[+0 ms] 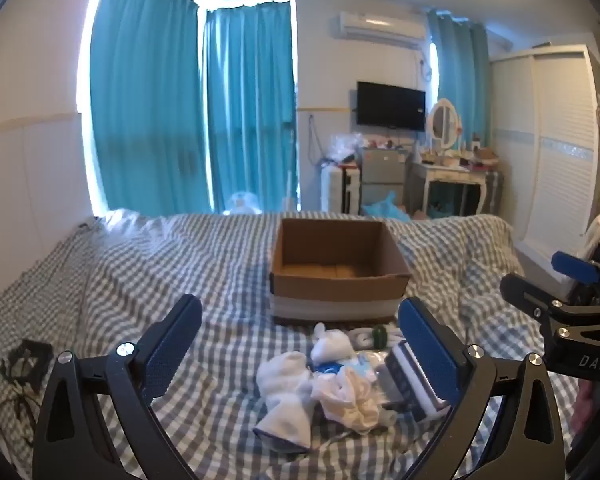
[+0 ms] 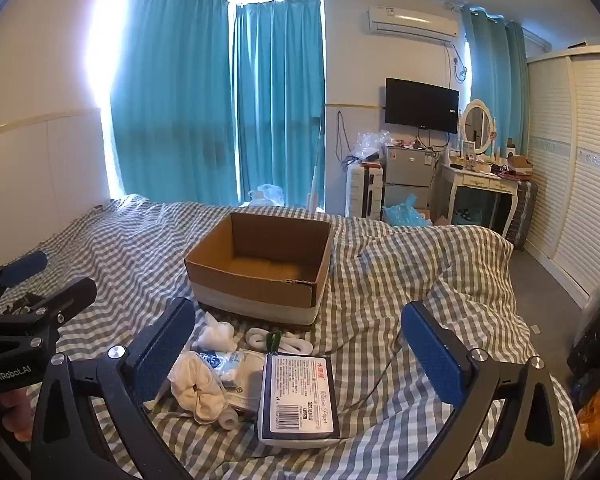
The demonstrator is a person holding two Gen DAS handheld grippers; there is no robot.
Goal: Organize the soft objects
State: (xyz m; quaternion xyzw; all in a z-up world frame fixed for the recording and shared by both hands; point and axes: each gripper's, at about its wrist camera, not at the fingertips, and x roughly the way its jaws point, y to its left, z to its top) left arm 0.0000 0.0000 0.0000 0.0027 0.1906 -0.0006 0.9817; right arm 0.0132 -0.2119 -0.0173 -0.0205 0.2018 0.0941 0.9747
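Observation:
An open, empty cardboard box stands on the checked bedspread. In front of it lies a pile of soft things: white socks, a crumpled cream cloth, a white bundle, a white strap with a green clip and a wrapped flat pack with a label. My left gripper is open and empty, above the pile. My right gripper is open and empty over the pack. Each gripper also shows in the other's view, the right and the left.
The bed fills the foreground, with a white wall at left. A dark flower print marks the bedspread at left. Beyond the bed are teal curtains, a suitcase, a small fridge, a dressing table and a white wardrobe.

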